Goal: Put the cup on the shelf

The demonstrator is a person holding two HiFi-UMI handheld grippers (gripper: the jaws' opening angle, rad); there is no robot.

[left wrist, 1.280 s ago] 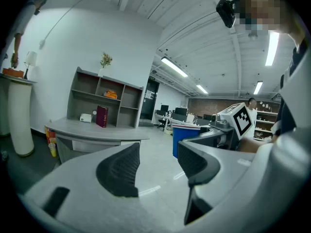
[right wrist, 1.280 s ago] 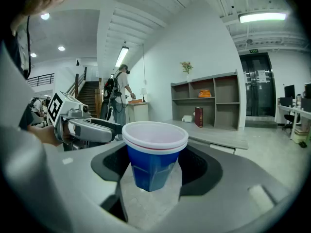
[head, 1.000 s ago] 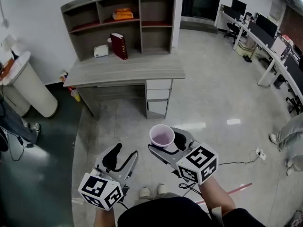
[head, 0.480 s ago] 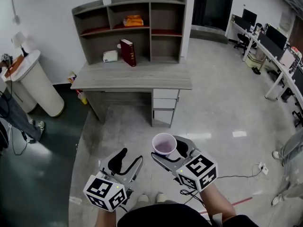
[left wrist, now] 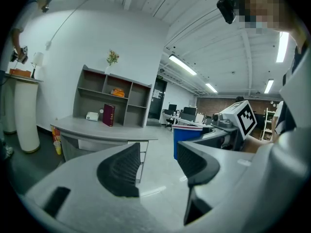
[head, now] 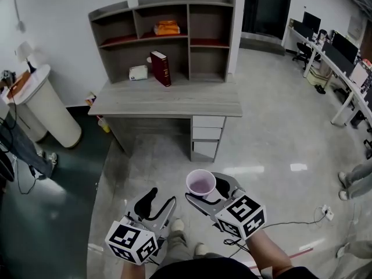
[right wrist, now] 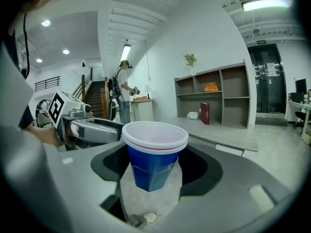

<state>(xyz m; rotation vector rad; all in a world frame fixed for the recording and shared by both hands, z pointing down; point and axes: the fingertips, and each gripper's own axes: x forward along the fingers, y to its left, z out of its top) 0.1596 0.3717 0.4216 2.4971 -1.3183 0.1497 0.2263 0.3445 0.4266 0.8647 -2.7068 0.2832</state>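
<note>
A blue cup (head: 201, 183) with a white rim stands upright between the jaws of my right gripper (head: 205, 190), which is shut on it; in the right gripper view the cup (right wrist: 154, 154) fills the gap of that gripper (right wrist: 154, 168). My left gripper (head: 158, 201) hangs beside it, open, and its own view shows the left gripper (left wrist: 158, 164) with nothing between the pads. The grey shelf unit (head: 163, 0) stands on a grey desk (head: 168, 100) ahead across bare floor, also seen as the shelf unit (right wrist: 214, 98) and the shelf unit (left wrist: 109, 101).
The shelf holds a dark red book (head: 161, 67), a white box (head: 138, 72) and an orange item (head: 167, 27). A white round stand (head: 46, 106) is left of the desk. Office desks (head: 343, 57) line the right. A cable (head: 290, 222) lies on the floor. A person (right wrist: 124, 89) stands at the far left.
Both grippers have come forward toward the desk, the cup still in the right one. The desk and shelf now sit lower and larger in the head view.
</note>
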